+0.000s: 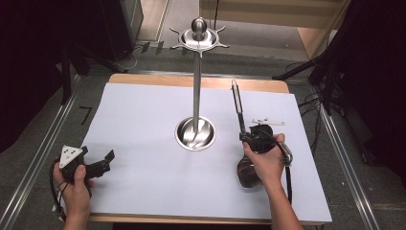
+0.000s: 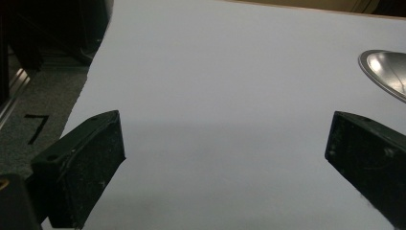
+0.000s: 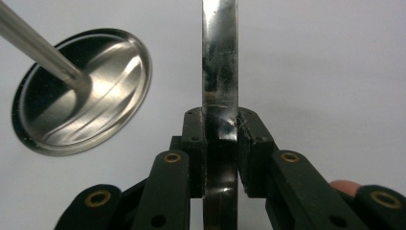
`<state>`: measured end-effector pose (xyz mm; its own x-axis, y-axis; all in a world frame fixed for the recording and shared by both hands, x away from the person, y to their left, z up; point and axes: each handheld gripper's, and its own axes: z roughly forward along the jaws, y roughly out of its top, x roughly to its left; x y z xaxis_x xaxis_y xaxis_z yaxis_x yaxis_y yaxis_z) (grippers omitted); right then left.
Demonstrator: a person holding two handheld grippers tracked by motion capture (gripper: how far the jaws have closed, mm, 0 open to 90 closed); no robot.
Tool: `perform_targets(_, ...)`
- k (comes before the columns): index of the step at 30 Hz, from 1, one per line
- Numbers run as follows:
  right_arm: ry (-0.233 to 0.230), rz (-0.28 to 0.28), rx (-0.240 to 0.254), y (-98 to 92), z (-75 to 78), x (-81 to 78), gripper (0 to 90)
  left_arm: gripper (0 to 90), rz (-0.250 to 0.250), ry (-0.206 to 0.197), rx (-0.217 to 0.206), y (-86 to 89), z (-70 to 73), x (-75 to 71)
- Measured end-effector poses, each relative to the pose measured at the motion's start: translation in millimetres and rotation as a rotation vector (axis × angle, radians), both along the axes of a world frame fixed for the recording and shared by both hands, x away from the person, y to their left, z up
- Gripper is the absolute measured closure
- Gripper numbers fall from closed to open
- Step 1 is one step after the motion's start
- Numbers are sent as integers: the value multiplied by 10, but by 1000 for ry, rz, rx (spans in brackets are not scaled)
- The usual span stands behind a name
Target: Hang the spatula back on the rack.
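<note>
The long-handled, polished steel ladle (image 1: 238, 111) lies at about four o'clock from the table's centre, its handle clamped in the right gripper (image 1: 250, 135). In the right gripper view the two black jaws are drawn in close and press on the flat handle (image 3: 219, 72) from both sides, with the strip running straight up between them. The handle is narrow, shiny and smudged where the pads (image 3: 252, 143) meet it. In the high view its slim end points toward twelve o'clock, with a small loop at the tip, while the rounded bowl (image 1: 246, 173) of the ladle sits toward six o'clock, partly hidden under the person's right hand (image 1: 266, 160).

The left gripper (image 1: 98, 163) rests at about eight o'clock on the table, held in the left hand (image 1: 75, 187). Its jaws stand wide apart with bare white paper between them, and they hold and touch nothing.

A tall steel stand (image 1: 197, 72) rises at the centre of the white paper sheet (image 1: 143, 120). It has a round dished base (image 1: 195, 133) and a hooked crown with a ball knob (image 1: 199, 32) at the top. The ladle lies just beside the base at three o'clock, and the two are apart. In the right gripper view the base (image 3: 81, 93) shows at ten o'clock from the clamped handle.
</note>
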<state>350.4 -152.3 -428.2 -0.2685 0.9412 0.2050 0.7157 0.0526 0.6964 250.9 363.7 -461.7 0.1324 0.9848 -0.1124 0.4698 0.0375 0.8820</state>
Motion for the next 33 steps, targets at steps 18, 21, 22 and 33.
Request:
perform_targets(18,-199,67,100,-154,48,-325,764,5,-2,2,3,-4,0,2)
perform_targets(21,-246,80,117,-145,79,-367,765,5,-1,3,7,-7,0,4)
perform_targets(22,-258,86,120,-138,87,-376,764,5,-2,3,7,-7,0,5)
perform_targets(33,-374,143,154,-50,202,-498,764,6,-5,5,5,-4,0,8)
